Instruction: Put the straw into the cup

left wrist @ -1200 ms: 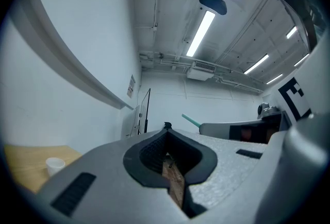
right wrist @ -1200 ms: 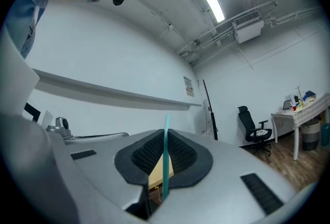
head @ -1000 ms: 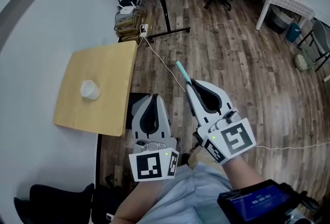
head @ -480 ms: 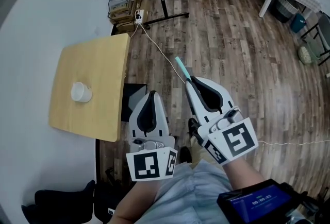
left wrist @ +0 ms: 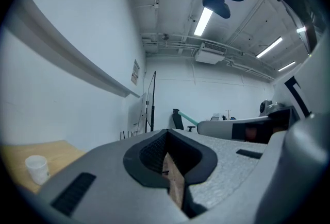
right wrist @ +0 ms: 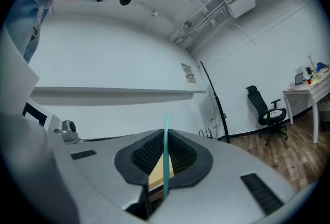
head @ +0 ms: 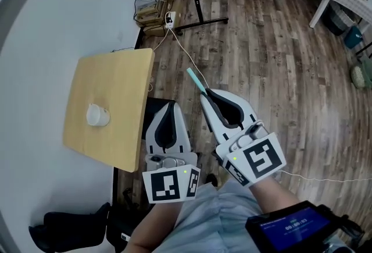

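well apart from cup (head: 97, 115), straw (head: 195, 80) in right gripper (head: 204, 95)

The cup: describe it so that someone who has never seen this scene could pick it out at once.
Against the white wall on the left of the head view stands a small square wooden table. The cup sits on it, nearer the wall-side edge. It is small and white, and it is the only thing on the tabletop.

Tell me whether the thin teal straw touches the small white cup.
Apart: head view shows the straw in the right gripper, the cup away on the table.
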